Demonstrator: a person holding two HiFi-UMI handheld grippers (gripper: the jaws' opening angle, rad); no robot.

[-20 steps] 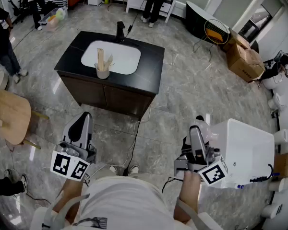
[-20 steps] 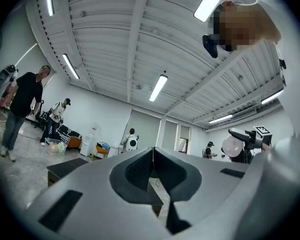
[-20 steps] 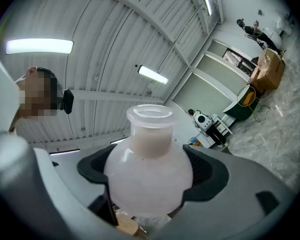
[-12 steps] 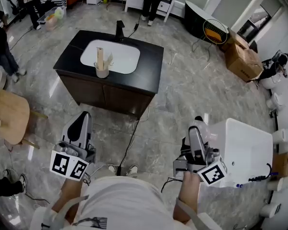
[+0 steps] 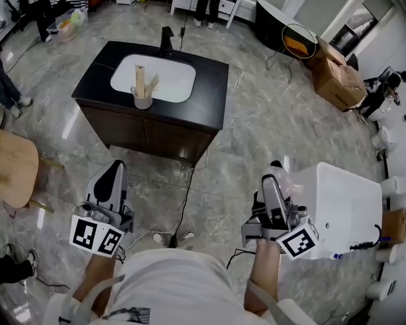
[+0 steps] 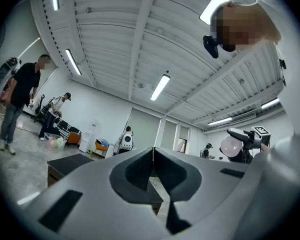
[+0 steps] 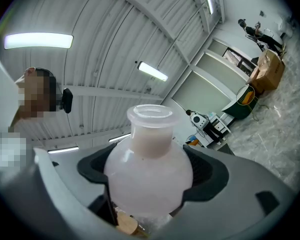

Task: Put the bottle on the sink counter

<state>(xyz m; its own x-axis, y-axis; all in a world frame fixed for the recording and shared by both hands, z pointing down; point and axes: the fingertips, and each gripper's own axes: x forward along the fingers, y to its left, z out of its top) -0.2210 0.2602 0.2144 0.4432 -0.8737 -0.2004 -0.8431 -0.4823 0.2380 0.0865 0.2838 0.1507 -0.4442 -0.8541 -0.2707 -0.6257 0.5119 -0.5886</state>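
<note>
White frosted plastic filled the right gripper (image 5: 274, 185): its jaws stood wide, pressed on the round belly of the bottle (image 7: 149, 164), whose open neck pointed up and away from us. The left gripper (image 6: 153, 156) had its jaws together on nothing.

The counter (image 5: 210, 107) lay well apart from us at eleven o'clock in the head view, across bare floor. So the bottle was held up at our two o'clock, just beside a white cabinet (image 5: 345, 208) at three o'clock, with the whole carry left to do.

We judged the grip the first risk. The pads met a curved, smooth surface, and only near its widest part. A jolt while walking could let the bottle roll or squirt out of the jaws.

A cable (image 5: 187, 202) ran over the floor at twelve o'clock, right on our path, and a foot could catch in it.

At the counter, the black ledge around the basin (image 5: 169, 80) looked narrow. A cup (image 5: 143, 100) of wooden sticks stood on its near edge and a tap (image 5: 167, 41) at its far edge. Set too close to either rim, the round bottle could tip into the basin or off onto the floor, and a careless approach could knock the cup. We could not tell whether the bottle held anything.
</note>
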